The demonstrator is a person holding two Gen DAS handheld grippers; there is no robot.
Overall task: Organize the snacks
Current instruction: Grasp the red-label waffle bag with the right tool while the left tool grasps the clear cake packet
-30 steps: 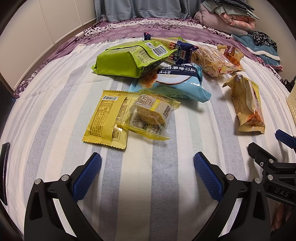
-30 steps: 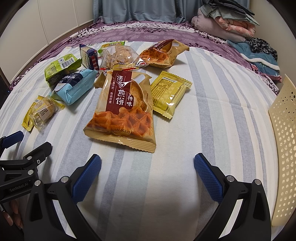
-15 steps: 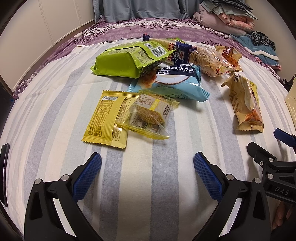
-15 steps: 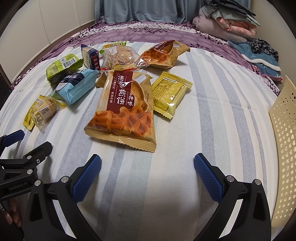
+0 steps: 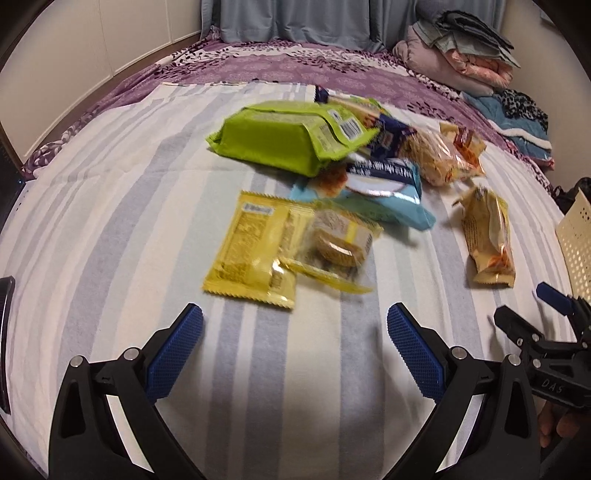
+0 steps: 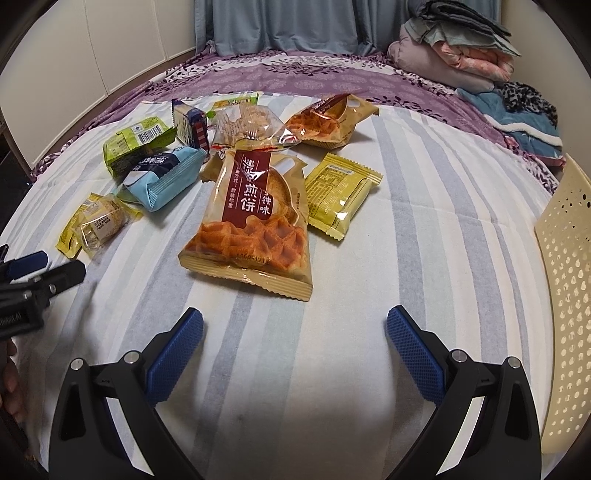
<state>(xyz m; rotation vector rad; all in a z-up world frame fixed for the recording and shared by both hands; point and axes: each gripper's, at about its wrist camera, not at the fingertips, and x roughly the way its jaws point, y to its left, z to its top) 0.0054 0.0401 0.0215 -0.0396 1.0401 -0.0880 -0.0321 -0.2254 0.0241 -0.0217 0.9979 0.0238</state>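
On striped sheet (image 6: 424,229) | waffle bag (image 6: 251,225) flat, sealed | both grippers' fingers (image 5: 177,343) (image 6: 177,343) wide, empty

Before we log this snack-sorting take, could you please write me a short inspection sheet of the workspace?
Surface: striped sheet over a purple floral bedspread.
Job's things: waffle bag, yellow packet, light blue pack, green pack, clear-wrapped cake, all loose; perforated cream basket at the right edge.
Clutter: folded bedding and clothes at the far right.
Grippers: left hand-held gripper and right hand-held gripper open, empty, short of the snacks.
Cables: nothing seen.
Surroundings: blue curtain, white wall panels.
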